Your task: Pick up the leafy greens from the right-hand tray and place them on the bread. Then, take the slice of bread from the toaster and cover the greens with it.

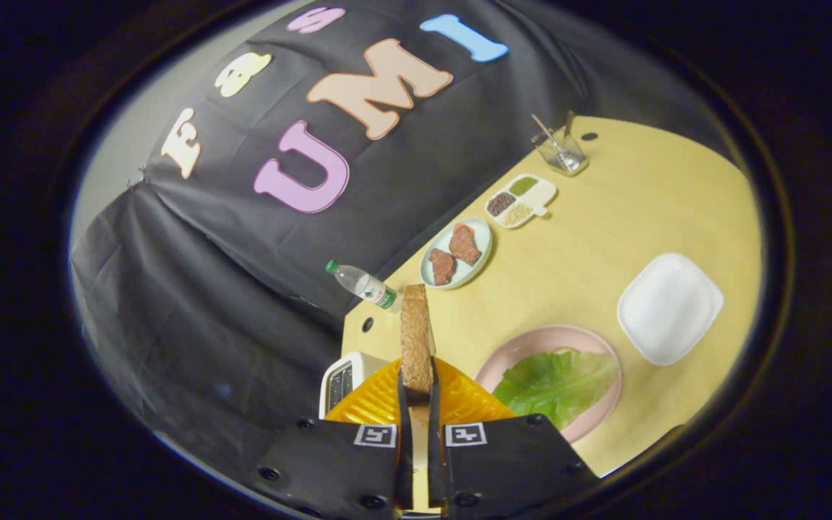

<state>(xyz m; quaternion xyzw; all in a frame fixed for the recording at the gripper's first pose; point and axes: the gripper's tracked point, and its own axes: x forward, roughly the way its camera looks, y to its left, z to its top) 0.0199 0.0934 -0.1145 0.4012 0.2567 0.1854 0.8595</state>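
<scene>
A pale wooden table (pixel 604 238) lies tilted ahead of the tongs (pixel 417 393). Just right of the fingers sits a pink plate (pixel 524 347) carrying the leafy greens (pixel 557 383), which cover the bread beneath. A white toaster (pixel 344 375) stands just left of the fingers. The tongs are clenched on the slice of bread (pixel 416 336), held on edge, its long axis running straight out ahead. Likely next: carry it right and lay it flat.
</scene>
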